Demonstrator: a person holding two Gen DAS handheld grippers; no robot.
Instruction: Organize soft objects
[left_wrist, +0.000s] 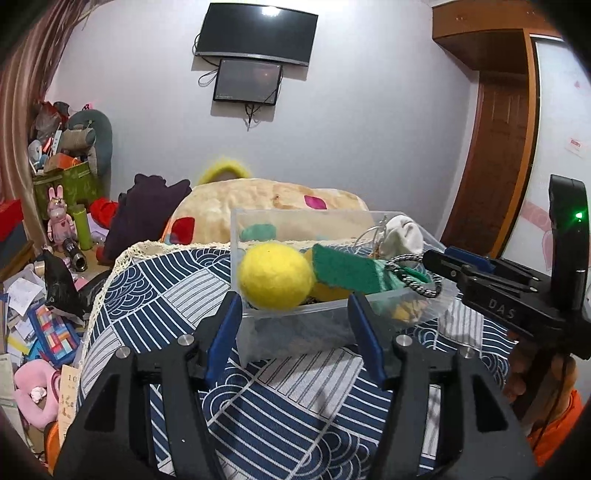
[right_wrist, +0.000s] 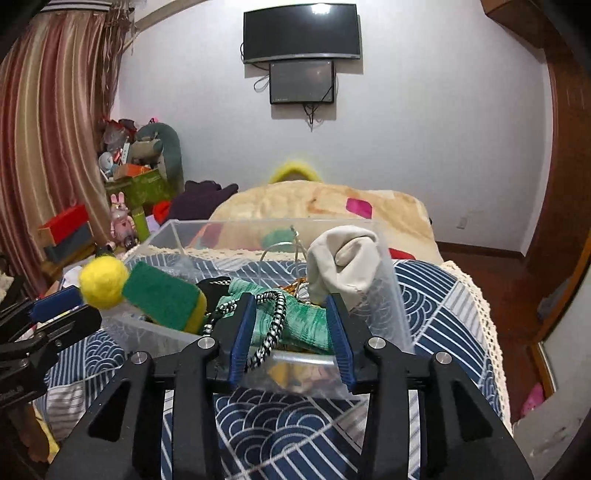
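A clear plastic box (left_wrist: 332, 328) stands on the blue patterned cloth and holds soft things: a yellow felt ball (left_wrist: 275, 277), a green and yellow sponge (left_wrist: 343, 271), a mint green cloth (right_wrist: 303, 317), a black and white cord loop (left_wrist: 417, 275) and a white sock (left_wrist: 400, 232). My left gripper (left_wrist: 295, 332) is open and empty, its fingers either side of the box's near wall. My right gripper (right_wrist: 291, 339) is open at the box's right end (right_wrist: 384, 295), with the cord (right_wrist: 273, 325) and green cloth lying between its fingers. The right gripper also shows in the left wrist view (left_wrist: 439, 266).
The cloth-covered table (left_wrist: 280, 398) has a lace edge. A beige blanket (left_wrist: 266, 206) lies behind the box. Toys, boxes and papers (left_wrist: 55, 258) crowd the floor at the left. A wooden door (left_wrist: 498, 147) is at the right. Two screens (right_wrist: 301, 33) hang on the wall.
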